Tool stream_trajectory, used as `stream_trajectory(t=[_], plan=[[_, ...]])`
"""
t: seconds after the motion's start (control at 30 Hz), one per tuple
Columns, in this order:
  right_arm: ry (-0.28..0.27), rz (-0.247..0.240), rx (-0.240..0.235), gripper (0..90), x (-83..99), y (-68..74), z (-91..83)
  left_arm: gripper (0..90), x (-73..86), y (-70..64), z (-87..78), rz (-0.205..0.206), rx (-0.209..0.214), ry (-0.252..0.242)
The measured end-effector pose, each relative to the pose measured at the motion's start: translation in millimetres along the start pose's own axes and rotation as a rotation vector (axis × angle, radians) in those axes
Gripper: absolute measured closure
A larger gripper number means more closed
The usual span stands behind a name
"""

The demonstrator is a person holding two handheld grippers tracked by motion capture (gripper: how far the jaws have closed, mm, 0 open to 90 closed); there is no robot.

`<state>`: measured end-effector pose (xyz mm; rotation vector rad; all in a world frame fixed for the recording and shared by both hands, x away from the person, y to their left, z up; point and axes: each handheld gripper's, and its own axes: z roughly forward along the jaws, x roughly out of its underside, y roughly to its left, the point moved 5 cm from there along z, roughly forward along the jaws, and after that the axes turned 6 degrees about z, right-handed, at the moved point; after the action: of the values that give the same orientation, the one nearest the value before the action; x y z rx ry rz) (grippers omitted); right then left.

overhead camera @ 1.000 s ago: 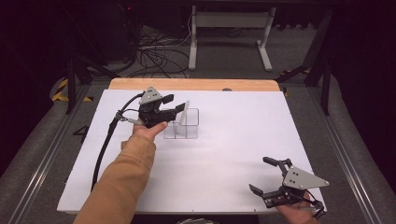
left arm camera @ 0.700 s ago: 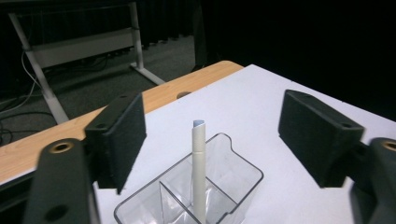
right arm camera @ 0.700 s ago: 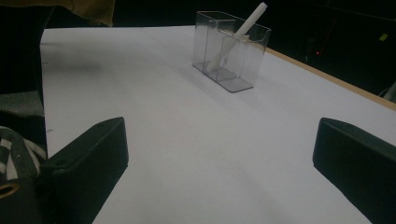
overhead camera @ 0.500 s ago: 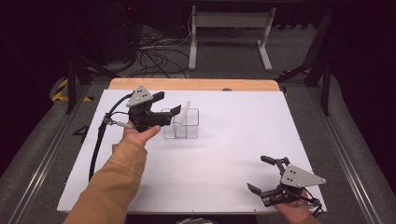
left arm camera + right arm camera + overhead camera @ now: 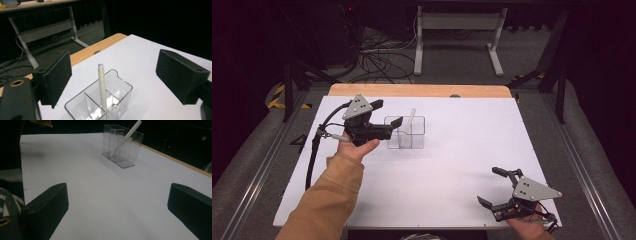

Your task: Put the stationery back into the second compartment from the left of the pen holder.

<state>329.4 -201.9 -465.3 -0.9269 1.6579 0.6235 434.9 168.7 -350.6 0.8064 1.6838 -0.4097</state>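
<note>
Left gripper view — pen [image 5: 102, 87] in clear holder [image 5: 120, 93]

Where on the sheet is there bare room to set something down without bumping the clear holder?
Widest free patch: the white sheet between the clear holder and the right claw, running to the right edge. The strip behind the holder, up to the wooden edge, is also bare. It is crowded only at the holder, where the pen leans and the left claw hovers, open.
</note>
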Motion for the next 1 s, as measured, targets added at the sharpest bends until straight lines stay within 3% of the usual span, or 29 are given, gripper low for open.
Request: stream_trajectory(t=[0.13,0.27,0.53,0.77,1.0], plan=[[0.000,0.007,0.001,3.9,0.4,-0.9,0.0,11.8,6.1,-3.0,-14.1,0.006,-0.006,0.005],[0.005,0.006,0.001,3.9,0.7,-0.5,0.9,10.3,13.0,-4.1,-27.9,-0.022,-0.007,-0.003],[0.008,0.014,0.004,3.9,1.4,-1.0,1.2,9.1,31.9,-14.9,-46.5,0.033,-0.030,0.029],[0.015,0.010,0.006,3.9,2.3,-0.9,1.7,9.2,57.3,-20.5,-59.5,-0.010,-0.013,0.034],[0.024,0.015,0.012,3.9,4.1,-2.4,3.3,9.3,85.5,-17.5,-69.0,-0.038,-0.004,0.061]])
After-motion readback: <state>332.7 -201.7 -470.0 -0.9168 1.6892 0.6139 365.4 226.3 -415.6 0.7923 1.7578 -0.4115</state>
